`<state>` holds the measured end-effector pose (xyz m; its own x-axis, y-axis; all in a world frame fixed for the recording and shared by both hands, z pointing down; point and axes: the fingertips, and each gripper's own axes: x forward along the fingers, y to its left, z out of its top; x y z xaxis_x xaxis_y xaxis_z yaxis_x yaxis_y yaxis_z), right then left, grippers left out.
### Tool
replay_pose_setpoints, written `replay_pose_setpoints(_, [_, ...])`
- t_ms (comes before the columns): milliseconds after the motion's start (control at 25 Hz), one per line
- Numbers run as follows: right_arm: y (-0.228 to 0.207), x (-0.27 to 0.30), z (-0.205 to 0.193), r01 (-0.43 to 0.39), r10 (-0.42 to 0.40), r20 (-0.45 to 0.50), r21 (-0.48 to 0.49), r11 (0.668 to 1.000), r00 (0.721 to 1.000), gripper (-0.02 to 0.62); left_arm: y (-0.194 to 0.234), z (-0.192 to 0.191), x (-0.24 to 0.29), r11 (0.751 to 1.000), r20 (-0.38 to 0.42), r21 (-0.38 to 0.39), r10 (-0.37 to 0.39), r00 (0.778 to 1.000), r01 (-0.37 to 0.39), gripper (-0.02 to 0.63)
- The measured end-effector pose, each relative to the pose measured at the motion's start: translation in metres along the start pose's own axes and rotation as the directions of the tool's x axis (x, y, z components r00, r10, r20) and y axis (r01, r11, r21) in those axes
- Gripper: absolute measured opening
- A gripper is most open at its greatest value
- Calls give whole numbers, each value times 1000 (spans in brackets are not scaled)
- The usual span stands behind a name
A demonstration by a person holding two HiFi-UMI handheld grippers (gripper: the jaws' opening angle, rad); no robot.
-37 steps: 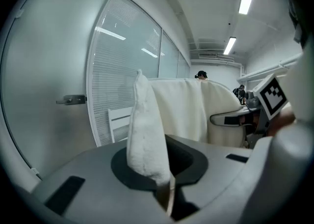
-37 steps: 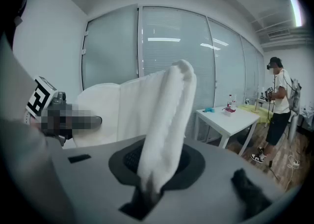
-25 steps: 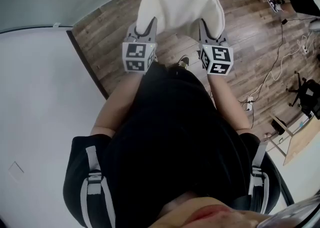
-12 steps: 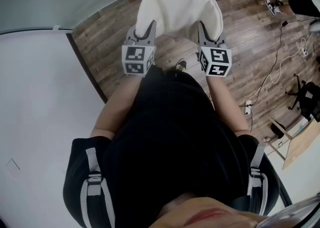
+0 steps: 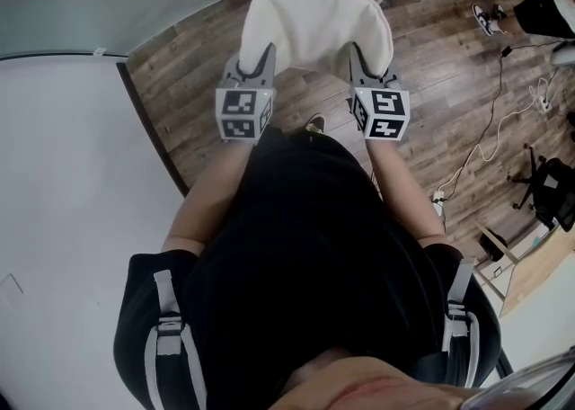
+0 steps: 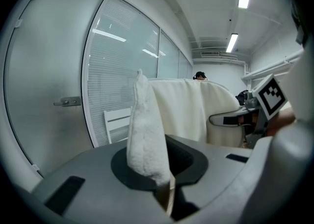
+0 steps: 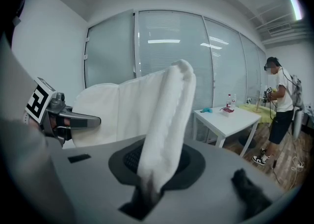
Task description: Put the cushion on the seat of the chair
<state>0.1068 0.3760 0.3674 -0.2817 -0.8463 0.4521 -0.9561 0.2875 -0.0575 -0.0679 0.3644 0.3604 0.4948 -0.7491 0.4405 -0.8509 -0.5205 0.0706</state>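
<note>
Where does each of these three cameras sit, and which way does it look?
Head view: on the person's head, looking down at torso, arms, left gripper, right gripper, cushion.
Left gripper view: on that gripper, along jaws shut on the cushion, toward glass wall.
Right gripper view: likewise, toward a white table.
Both gripper views share the cushion.

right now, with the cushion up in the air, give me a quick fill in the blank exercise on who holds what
1. The cushion is clamped by ____ of the two grippers.
2. In the head view the left gripper is shut on the cushion's ____ side, the right gripper on the other.
3. Under the cushion lies a floor of ____ planks.
Missing words: both; left; wooden.
</note>
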Motion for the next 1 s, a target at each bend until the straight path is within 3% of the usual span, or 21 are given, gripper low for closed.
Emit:
replay_pose_setpoints(520, [-39,7,4,-13,13,10,2,1000,1000,57,-20,16,30,1000,7,17,8,1000,-8,55])
replay_pose_setpoints(1000, [-49,70,31,-6,5,-20,-38,999,1000,57,28,29,80,1000,5,-18,3,1000,-3,55])
